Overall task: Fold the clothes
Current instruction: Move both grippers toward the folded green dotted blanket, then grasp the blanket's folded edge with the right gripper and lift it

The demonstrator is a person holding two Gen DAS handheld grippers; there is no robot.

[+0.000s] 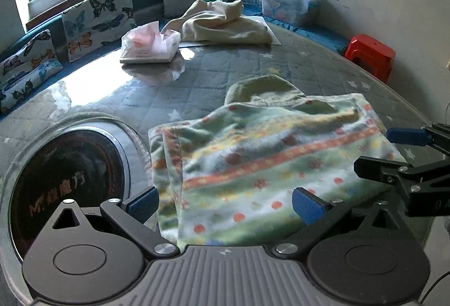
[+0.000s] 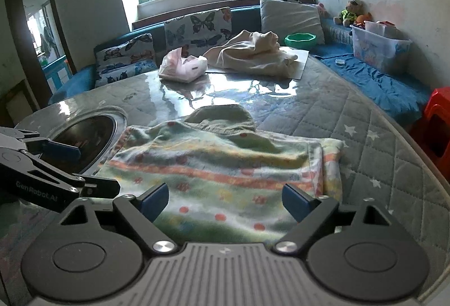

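Note:
A green, patterned child's garment with orange bands and red dots lies partly folded on the round table, its collar end pointing away from me. My left gripper hovers open over its near left edge, nothing between the blue pads. Over the near edge of the same garment, my right gripper is likewise open. The right gripper shows at the right edge of the left wrist view, and the left gripper at the left edge of the right wrist view. A cream garment lies crumpled at the far side.
The round table has a quilted grey cover under glossy plastic and a dark round inset at near left. A pink tissue pack sits far centre. Butterfly cushions, a green bowl, a clear storage box and a red stool surround the table.

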